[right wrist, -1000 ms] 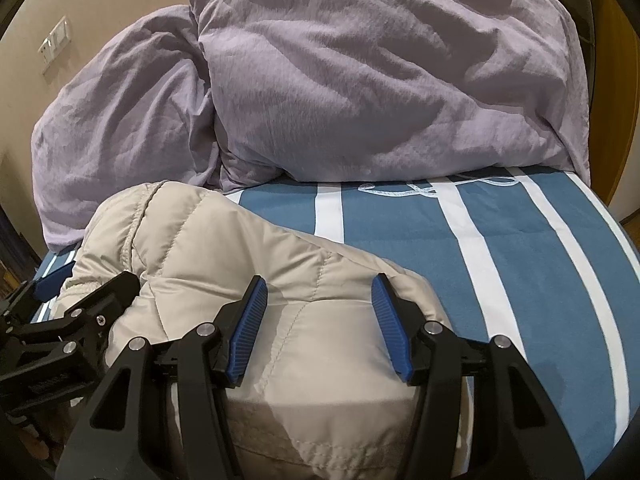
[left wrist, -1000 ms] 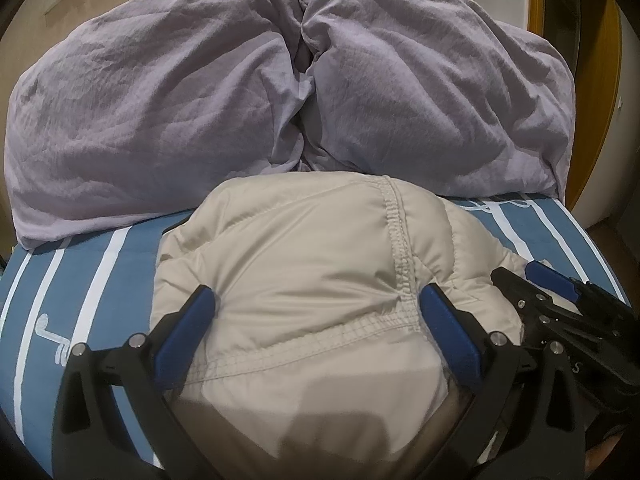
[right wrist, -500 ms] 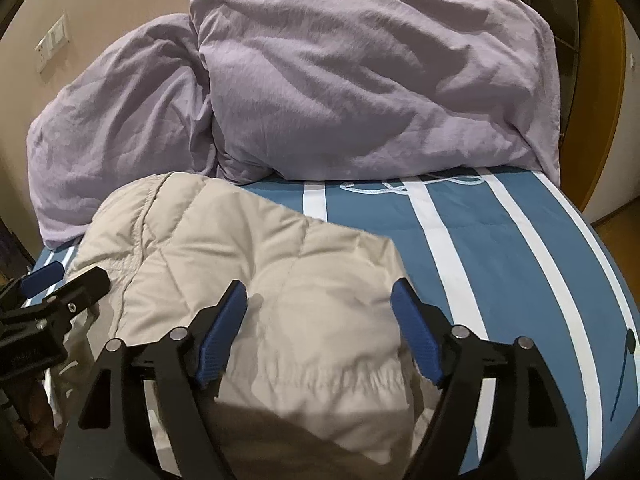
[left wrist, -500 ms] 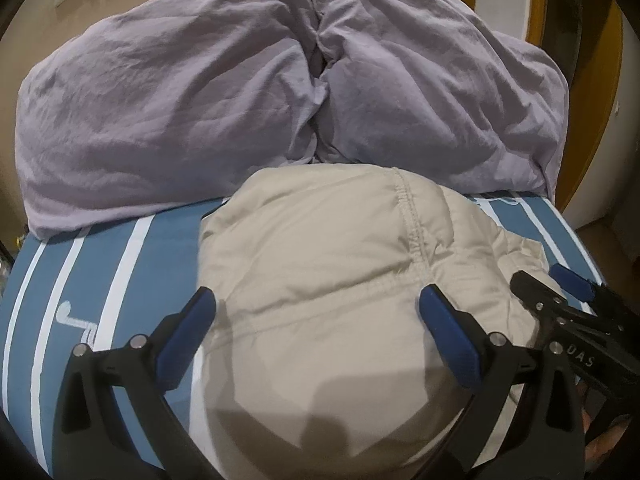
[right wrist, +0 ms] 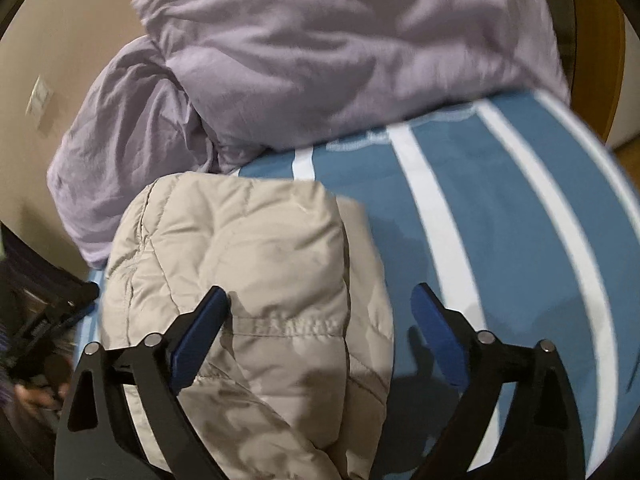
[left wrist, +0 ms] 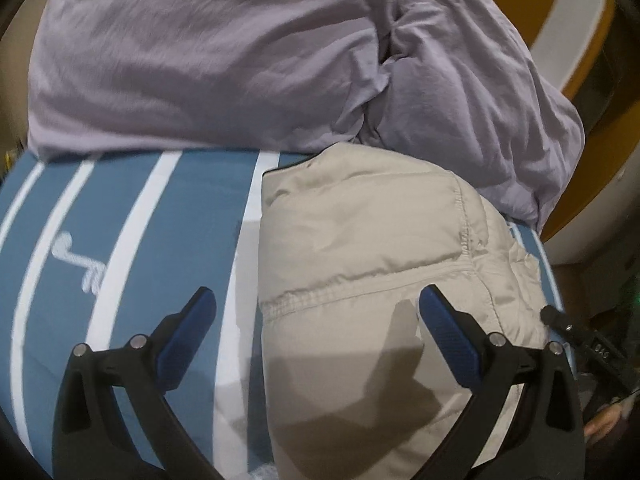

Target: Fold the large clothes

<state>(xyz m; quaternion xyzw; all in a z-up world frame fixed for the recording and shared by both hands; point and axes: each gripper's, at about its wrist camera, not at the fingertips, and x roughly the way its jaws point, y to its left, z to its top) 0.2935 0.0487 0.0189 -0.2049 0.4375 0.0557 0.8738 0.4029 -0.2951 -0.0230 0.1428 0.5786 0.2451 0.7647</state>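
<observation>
Beige puffer jacket (left wrist: pixel 372 264) lies folded in a thick bundle on the blue bed sheet with white stripes (left wrist: pixel 132 232). Quilted seams and a gathered elastic hem show on its top face.

Left wrist view: jacket fills the field from centre to 4 o'clock; its far edge touches the lilac duvet (left wrist: pixel 224 56) heaped at 12 o'clock. Left gripper (left wrist: pixel 316 328) hovers over the jacket's near left edge, jaws spread wide, nothing between them. One blue pad sits above bare sheet at 8 o'clock, the other above the jacket at 4 o'clock. Its shadow falls on the fabric below. Tip of the other tool visible at the frame's 4 o'clock edge.

Right wrist view: jacket (right wrist: pixel 244 280) runs from centre to 7 o'clock, duvet (right wrist: pixel 340 48) behind it from 10 to 1 o'clock, striped sheet (right wrist: pixel 500 208) open at 3 o'clock. Right gripper (right wrist: pixel 320 328) jaws likewise wide apart and holding nothing; left pad over the jacket, right pad over the sheet just past the jacket's right edge. View slightly motion-blurred. Wall switch plate (right wrist: pixel 39 96) at 9 o'clock.
</observation>
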